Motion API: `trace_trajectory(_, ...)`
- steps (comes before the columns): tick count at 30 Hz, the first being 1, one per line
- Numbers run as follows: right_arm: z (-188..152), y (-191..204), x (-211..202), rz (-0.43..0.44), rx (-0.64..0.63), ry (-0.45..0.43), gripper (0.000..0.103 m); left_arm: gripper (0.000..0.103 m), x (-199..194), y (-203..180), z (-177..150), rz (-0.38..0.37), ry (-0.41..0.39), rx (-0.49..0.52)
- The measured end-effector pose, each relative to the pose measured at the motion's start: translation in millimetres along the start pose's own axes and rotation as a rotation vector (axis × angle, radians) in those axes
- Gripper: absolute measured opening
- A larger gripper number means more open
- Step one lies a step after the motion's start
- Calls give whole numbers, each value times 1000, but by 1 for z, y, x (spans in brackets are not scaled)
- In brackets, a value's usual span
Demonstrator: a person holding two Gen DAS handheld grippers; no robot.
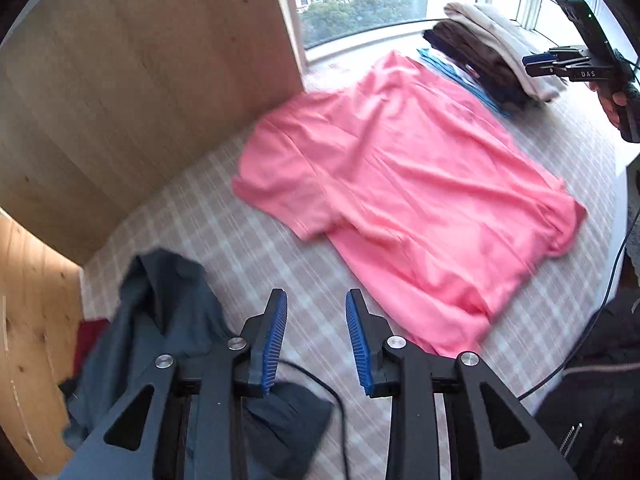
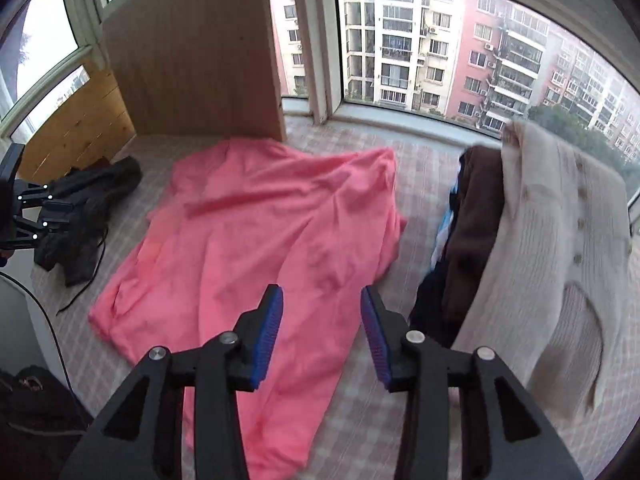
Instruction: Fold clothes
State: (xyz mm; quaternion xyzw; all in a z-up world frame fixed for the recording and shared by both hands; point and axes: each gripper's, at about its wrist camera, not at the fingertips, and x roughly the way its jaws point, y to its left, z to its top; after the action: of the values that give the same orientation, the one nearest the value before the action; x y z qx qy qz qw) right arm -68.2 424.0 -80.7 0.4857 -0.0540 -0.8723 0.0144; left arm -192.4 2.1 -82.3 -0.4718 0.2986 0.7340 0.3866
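Note:
A pink T-shirt [image 1: 404, 184] lies spread flat on the checked cloth [image 1: 256, 248]; it also fills the middle of the right wrist view [image 2: 264, 232]. My left gripper [image 1: 316, 300] hangs open above the checked cloth, just off the shirt's near edge, with nothing between its blue pads. My right gripper [image 2: 322, 294] is open above the shirt's right part, its jaws empty. The right gripper also shows at the far right of the left wrist view [image 1: 532, 62], held by a hand. The left gripper appears at the left edge of the right wrist view [image 2: 44, 208].
A dark grey garment [image 1: 168, 320] lies crumpled at the near left. A stack of folded clothes [image 2: 520, 240], cream cardigan on top of brown and blue items, sits right of the shirt. A wooden panel [image 1: 140, 92] stands behind. Windows [image 2: 440, 40] run along the back. A black cable [image 1: 600, 312] trails right.

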Motion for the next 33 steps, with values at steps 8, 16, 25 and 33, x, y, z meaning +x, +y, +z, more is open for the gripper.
trace_trajectory(8, -151, 21, -2, 28, 83, 101, 40, 33, 47, -103, -68, -125, 93, 97)
trace_trajectory(16, -155, 44, 26, -5, -62, 118, 40, 33, 81, -115, -48, -108, 95, 118)
trace_trajectory(25, -145, 48, 47, 38, -74, 165, 7, 4, 81, -99, -41, -213, 120, 13)
trace_trajectory(33, -106, 21, -51, 114, 40, -15, 6, 4, -18, -36, -37, -231, -48, -162)
